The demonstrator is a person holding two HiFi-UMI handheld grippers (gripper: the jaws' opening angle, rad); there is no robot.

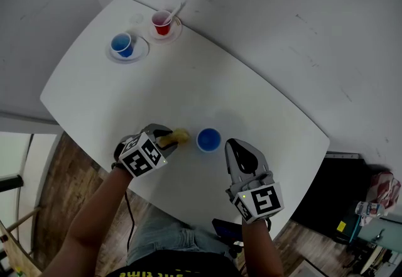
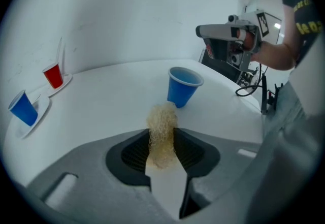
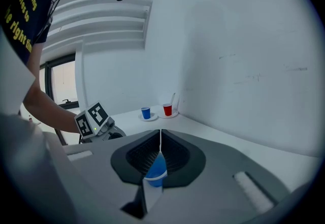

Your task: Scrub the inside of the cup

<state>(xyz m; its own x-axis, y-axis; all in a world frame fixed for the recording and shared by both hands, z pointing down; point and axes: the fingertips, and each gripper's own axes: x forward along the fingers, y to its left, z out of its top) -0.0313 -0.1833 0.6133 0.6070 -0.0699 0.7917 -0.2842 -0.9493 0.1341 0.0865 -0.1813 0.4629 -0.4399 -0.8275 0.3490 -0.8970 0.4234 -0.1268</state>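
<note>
A small blue cup point(image 1: 208, 140) stands upright near the front edge of the white table point(image 1: 188, 81). My left gripper point(image 1: 168, 139) is just left of it, shut on a yellowish fibrous scrubber point(image 1: 176, 137). In the left gripper view the scrubber point(image 2: 161, 125) sticks out past the jaws toward the cup point(image 2: 183, 86). My right gripper point(image 1: 231, 144) is right of the cup and above the table, shut with nothing in it. In the right gripper view its tips point(image 3: 160, 134) meet, and the cup point(image 3: 156, 171) shows through the gap below them, apart from the pads.
At the table's far corner a second blue cup point(image 1: 122, 44) and a red cup point(image 1: 162, 22) with a stick in it each stand on a white saucer. A white wall runs behind the table. Dark equipment point(image 1: 342, 206) sits on the floor to the right.
</note>
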